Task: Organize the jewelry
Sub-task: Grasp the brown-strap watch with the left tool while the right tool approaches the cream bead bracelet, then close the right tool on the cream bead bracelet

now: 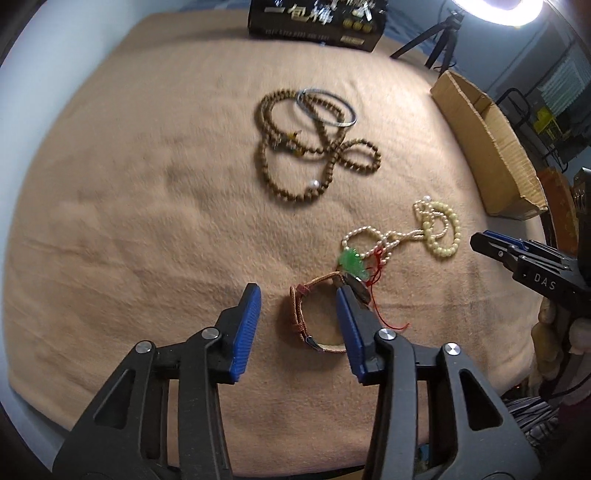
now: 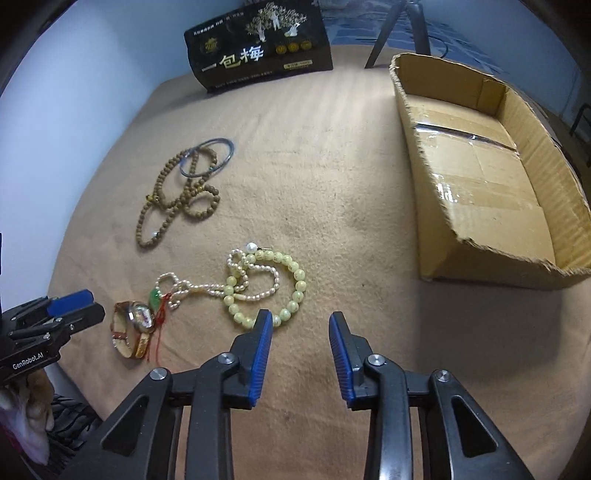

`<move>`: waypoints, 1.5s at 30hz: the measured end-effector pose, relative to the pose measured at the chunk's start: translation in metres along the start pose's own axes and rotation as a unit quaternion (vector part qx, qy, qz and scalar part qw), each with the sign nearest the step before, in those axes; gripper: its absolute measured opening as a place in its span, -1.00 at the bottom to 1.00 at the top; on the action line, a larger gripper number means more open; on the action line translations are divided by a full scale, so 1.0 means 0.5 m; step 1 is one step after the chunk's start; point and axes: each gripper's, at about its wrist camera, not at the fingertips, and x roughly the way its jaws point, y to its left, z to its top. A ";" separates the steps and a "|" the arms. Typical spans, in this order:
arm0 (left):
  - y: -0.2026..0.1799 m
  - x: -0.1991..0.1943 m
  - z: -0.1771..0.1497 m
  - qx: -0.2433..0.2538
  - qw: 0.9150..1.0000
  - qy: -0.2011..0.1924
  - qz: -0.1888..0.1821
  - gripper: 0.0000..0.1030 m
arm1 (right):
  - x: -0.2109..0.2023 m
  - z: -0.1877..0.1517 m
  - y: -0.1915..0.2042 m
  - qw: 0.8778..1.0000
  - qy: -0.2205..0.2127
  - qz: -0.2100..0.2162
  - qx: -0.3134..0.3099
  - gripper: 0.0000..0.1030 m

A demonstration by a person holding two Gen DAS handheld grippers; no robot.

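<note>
Done: brown open cardboard box (image 2: 517,155) holds nothing.
Left: brown wooden bead necklace (image 1: 295,147) and the rest.
Fingers: left gripper (image 1: 299,314) and right gripper (image 2: 301,343) both spread, grasping nothing.

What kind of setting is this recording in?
Probably a home filming setup: a tan blanket-covered surface, a bright ring light beside a black tripod, and an open brown cardboard box.

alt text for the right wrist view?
Open right gripper hovers over a tan blanket, just short of a pale green bead bracelet tangled with pearls. An empty cardboard box sits right, a watch left.
</note>
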 end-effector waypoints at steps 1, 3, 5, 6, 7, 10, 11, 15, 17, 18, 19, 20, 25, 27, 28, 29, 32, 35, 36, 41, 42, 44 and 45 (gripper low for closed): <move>0.001 0.004 0.001 -0.002 1.000 0.003 0.000 -0.20 | 0.004 0.002 -0.001 1.000 0.001 0.000 0.002 -0.40; 0.006 0.015 0.002 -0.005 1.000 0.011 0.002 -0.23 | 0.011 0.008 -0.001 1.000 0.002 0.001 0.007 -0.43; 0.011 0.025 0.003 -0.009 1.000 0.017 0.001 -0.37 | 0.014 0.014 -0.006 1.000 0.002 0.005 0.014 -0.46; 0.012 0.029 0.003 -0.009 1.000 0.019 0.001 -0.40 | 0.016 0.015 -0.008 1.000 0.001 0.006 0.016 -0.47; 0.013 0.033 0.003 -0.010 1.000 0.022 0.001 -0.43 | 0.018 0.018 -0.011 1.000 0.002 0.006 0.019 -0.48; 0.014 0.046 0.002 -0.010 1.000 0.029 0.002 -0.51 | 0.024 0.022 -0.013 1.000 0.004 0.007 0.023 -0.51; 0.014 0.050 0.001 -0.010 0.999 0.032 0.000 -0.57 | 0.025 0.023 -0.013 1.000 0.004 0.007 0.023 -0.52; 0.008 0.059 -0.001 -0.004 0.999 0.036 -0.003 -0.74 | 0.037 0.026 -0.010 1.000 0.009 0.001 0.022 -0.56; 0.005 0.060 -0.003 -0.002 0.999 0.036 -0.002 -0.78 | 0.044 0.027 -0.009 1.000 0.012 0.003 0.024 -0.57; 0.003 0.061 -0.003 -0.002 0.999 0.037 -0.002 -0.79 | 0.047 0.028 -0.008 1.000 0.013 0.004 0.024 -0.58; 0.004 0.062 -0.002 -0.002 0.999 0.037 -0.002 -0.79 | 0.051 0.029 -0.006 1.000 0.014 0.003 0.023 -0.61; 0.004 0.064 0.000 -0.003 0.999 0.037 -0.003 -0.80 | 0.055 0.029 -0.004 1.000 0.015 0.000 0.021 -0.62; 0.005 0.065 0.001 -0.006 0.999 0.036 -0.008 -0.80 | 0.058 0.031 -0.003 1.000 0.013 -0.002 0.020 -0.86; 0.004 0.065 0.002 -0.006 0.999 0.035 -0.009 -0.81 | 0.051 0.030 -0.005 1.000 0.009 0.003 0.024 -0.90; 0.005 0.063 0.002 -0.006 0.999 0.034 -0.009 -0.81 | 0.046 0.031 -0.004 1.000 0.005 0.005 0.026 -0.90; 0.006 0.061 0.003 -0.007 0.999 0.032 -0.009 -0.81 | 0.041 0.031 -0.003 1.000 0.001 0.005 0.026 -0.90; 0.012 0.047 0.004 -0.012 1.000 0.021 -0.008 -0.81 | 0.016 0.031 0.004 1.000 -0.016 0.003 0.019 -0.90; 0.020 0.023 0.010 -0.018 1.000 0.004 -0.008 -0.81 | -0.017 0.029 0.012 0.999 -0.036 0.007 0.014 -0.91; 0.022 0.017 0.012 -0.021 1.000 0.000 -0.010 -0.81 | -0.027 0.029 0.015 0.999 -0.042 0.007 0.012 -0.91; 0.028 -0.013 0.026 -0.030 0.999 -0.024 -0.017 -0.81 | -0.072 0.036 0.032 0.997 -0.074 0.008 -0.003 -0.91; 0.028 -0.017 0.026 -0.030 0.999 -0.028 -0.018 -0.81 | -0.079 0.036 0.035 0.997 -0.079 0.009 -0.004 -0.91; 0.024 -0.031 0.032 -0.029 0.999 -0.040 -0.023 -0.81 | -0.097 0.039 0.040 0.996 -0.093 0.007 -0.008 -0.91; 0.021 -0.035 0.033 -0.029 0.998 -0.044 -0.024 -0.81 | -0.107 0.039 0.041 0.995 -0.099 0.006 -0.010 -0.91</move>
